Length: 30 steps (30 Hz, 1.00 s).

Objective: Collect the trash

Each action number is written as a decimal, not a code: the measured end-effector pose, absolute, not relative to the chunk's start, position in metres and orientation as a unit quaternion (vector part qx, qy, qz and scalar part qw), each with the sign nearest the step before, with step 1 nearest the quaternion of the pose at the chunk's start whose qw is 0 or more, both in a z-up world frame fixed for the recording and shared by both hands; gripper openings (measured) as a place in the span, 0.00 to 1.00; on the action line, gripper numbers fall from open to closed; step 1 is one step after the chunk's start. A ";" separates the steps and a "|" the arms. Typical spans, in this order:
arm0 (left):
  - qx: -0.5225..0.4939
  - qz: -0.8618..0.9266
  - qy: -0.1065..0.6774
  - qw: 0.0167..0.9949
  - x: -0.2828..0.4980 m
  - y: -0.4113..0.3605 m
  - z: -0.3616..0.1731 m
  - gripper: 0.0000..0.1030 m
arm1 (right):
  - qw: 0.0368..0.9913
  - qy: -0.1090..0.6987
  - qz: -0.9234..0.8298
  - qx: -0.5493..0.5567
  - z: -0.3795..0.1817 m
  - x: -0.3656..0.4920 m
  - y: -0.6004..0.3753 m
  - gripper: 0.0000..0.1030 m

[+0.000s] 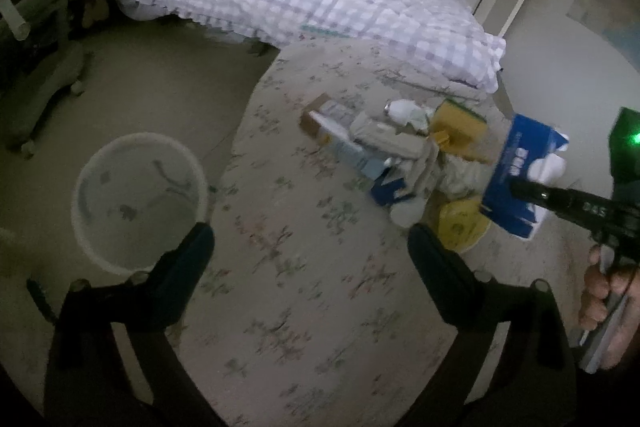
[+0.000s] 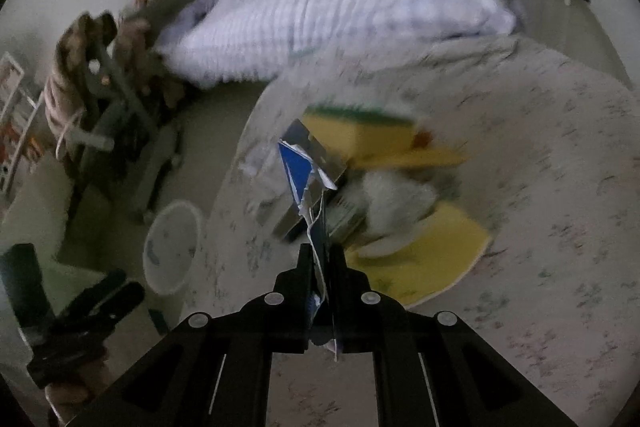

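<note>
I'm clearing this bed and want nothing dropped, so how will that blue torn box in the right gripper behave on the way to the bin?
The blue box, clamped edge-on by the right gripper, is probably light and somewhat floppy: its torn edges look ragged. It may sag or twist, though the grip looks firm. The white bin sits on the floor beside the bed.

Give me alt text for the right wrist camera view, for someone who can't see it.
The right gripper is shut on a torn blue carton, held above a floral bedspread littered with yellow packaging and crumpled paper. A white trash bin stands on the floor to the left.
</note>
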State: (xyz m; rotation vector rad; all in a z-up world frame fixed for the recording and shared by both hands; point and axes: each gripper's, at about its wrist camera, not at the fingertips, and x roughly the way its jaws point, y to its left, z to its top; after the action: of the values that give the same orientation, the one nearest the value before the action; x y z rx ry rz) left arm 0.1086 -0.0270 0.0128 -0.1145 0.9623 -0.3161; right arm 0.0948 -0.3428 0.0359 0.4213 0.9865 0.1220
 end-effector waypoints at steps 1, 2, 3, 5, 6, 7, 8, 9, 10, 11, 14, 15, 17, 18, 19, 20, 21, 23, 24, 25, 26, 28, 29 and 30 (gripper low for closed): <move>-0.059 -0.150 0.460 0.873 0.112 -0.031 0.013 0.90 | 0.860 0.465 0.052 0.205 0.038 0.095 -0.350 0.08; -0.071 -0.147 0.457 0.874 0.119 -0.036 0.013 0.86 | 0.861 0.461 0.047 0.207 0.039 0.094 -0.355 0.08; -0.080 -0.146 0.456 0.874 0.123 -0.039 0.013 0.81 | 0.864 0.458 0.039 0.208 0.041 0.094 -0.362 0.08; -0.107 -0.149 0.456 0.871 0.132 -0.047 0.011 0.78 | 0.869 0.451 0.021 0.204 0.042 0.096 -0.368 0.08; -0.121 -0.151 0.456 0.869 0.138 -0.052 0.009 0.76 | 0.871 0.448 0.012 0.201 0.043 0.096 -0.374 0.08; -0.131 -0.152 0.456 0.867 0.143 -0.058 0.006 0.75 | 0.873 0.445 0.003 0.198 0.043 0.098 -0.380 0.08; -0.142 -0.156 0.459 0.863 0.149 -0.064 0.002 0.72 | 0.874 0.444 -0.003 0.197 0.043 0.098 -0.382 0.08; -0.148 -0.157 0.461 0.860 0.152 -0.069 -0.001 0.70 | 0.874 0.444 -0.009 0.197 0.041 0.098 -0.387 0.08; -0.156 -0.158 0.464 0.857 0.156 -0.074 -0.005 0.69 | 0.873 0.445 -0.013 0.199 0.039 0.097 -0.390 0.08; -0.161 -0.159 0.467 0.855 0.160 -0.078 -0.008 0.68 | 0.872 0.447 -0.017 0.200 0.037 0.097 -0.395 0.08; -0.198 -0.163 0.480 0.839 0.172 -0.088 -0.024 0.67 | 0.869 0.450 -0.027 0.202 0.033 0.099 -0.408 0.08; -0.210 -0.165 0.484 0.833 0.175 -0.090 -0.027 0.67 | 0.869 0.450 -0.031 0.201 0.032 0.099 -0.412 0.08; -0.221 -0.164 0.490 0.827 0.178 -0.094 -0.033 0.67 | 0.870 0.451 -0.038 0.196 0.029 0.099 -0.415 0.08; -0.223 -0.162 0.494 0.825 0.181 -0.098 -0.037 0.67 | 0.869 0.452 -0.041 0.195 0.029 0.100 -0.418 0.08; -0.222 -0.161 0.495 0.825 0.182 -0.100 -0.040 0.67 | 0.869 0.453 -0.043 0.195 0.028 0.100 -0.418 0.08; -0.222 -0.159 0.496 0.824 0.183 -0.103 -0.042 0.66 | 0.868 0.454 -0.044 0.196 0.027 0.099 -0.421 0.08; -0.224 -0.160 0.497 0.823 0.184 -0.104 -0.043 0.63 | 0.867 0.455 -0.046 0.198 0.026 0.099 -0.423 0.08; -0.234 -0.163 0.500 0.818 0.187 -0.104 -0.047 0.55 | 0.865 0.458 -0.050 0.199 0.024 0.100 -0.426 0.08; -0.244 -0.165 0.502 0.813 0.188 -0.104 -0.050 0.49 | 0.864 0.459 -0.052 0.200 0.023 0.100 -0.428 0.08; -0.250 -0.164 0.502 0.811 0.188 -0.103 -0.051 0.46 | 0.863 0.460 -0.053 0.200 0.022 0.101 -0.429 0.08; -0.258 -0.163 0.501 0.809 0.188 -0.102 -0.051 0.35 | 0.863 0.462 -0.055 0.200 0.021 0.101 -0.430 0.08; -0.269 -0.170 0.495 0.809 0.189 -0.099 -0.050 0.19 | 0.861 0.463 -0.057 0.200 0.020 0.101 -0.430 0.08; -0.271 -0.179 0.488 0.810 0.188 -0.098 -0.046 0.15 | 0.861 0.464 -0.057 0.201 0.020 0.101 -0.430 0.08; -0.269 -0.182 0.486 0.811 0.188 -0.099 -0.045 0.13 | 0.861 0.464 -0.056 0.201 0.020 0.101 -0.430 0.08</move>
State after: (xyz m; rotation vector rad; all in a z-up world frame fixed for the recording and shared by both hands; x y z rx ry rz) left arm 0.1879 -0.0991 -0.0450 -0.5748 1.0381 -0.3894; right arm 0.1012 -0.4299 0.0203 0.4225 0.9747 -0.1175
